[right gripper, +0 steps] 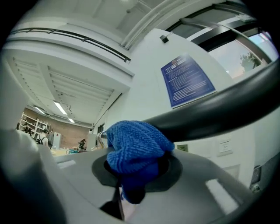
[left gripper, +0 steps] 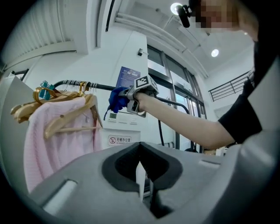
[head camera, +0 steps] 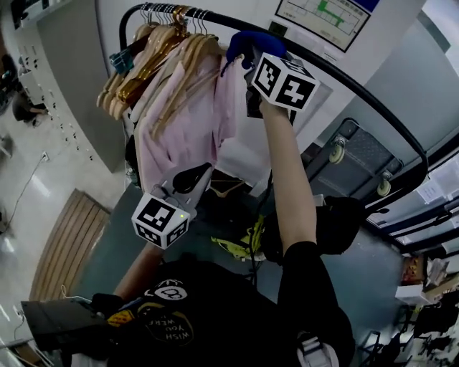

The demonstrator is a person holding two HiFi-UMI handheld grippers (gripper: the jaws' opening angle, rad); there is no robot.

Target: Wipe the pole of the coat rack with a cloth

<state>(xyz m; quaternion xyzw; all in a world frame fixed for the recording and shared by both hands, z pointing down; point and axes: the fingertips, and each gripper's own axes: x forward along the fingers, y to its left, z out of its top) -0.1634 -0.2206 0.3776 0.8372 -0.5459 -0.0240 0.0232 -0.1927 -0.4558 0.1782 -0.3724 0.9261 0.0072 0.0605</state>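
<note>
A black coat-rack pole (head camera: 373, 100) arches across the top of the head view. My right gripper (head camera: 247, 54) is raised to it, shut on a blue cloth (head camera: 247, 43) that presses against the pole just right of the hangers. In the right gripper view the blue cloth (right gripper: 135, 151) bulges from the jaws against the dark pole (right gripper: 218, 109). In the left gripper view the cloth (left gripper: 117, 98) and pole (left gripper: 94, 85) show at a distance. My left gripper (head camera: 192, 178) hangs lower, in front of the pink garments, jaws shut on nothing (left gripper: 140, 168).
Wooden hangers (head camera: 154, 54) with pink garments (head camera: 179, 122) crowd the pole's left end. A suitcase with wheels (head camera: 351, 154) leans behind the rack. A wooden bench (head camera: 68, 240) lies at the lower left. A white wall with a posted sign (head camera: 323, 18) stands behind.
</note>
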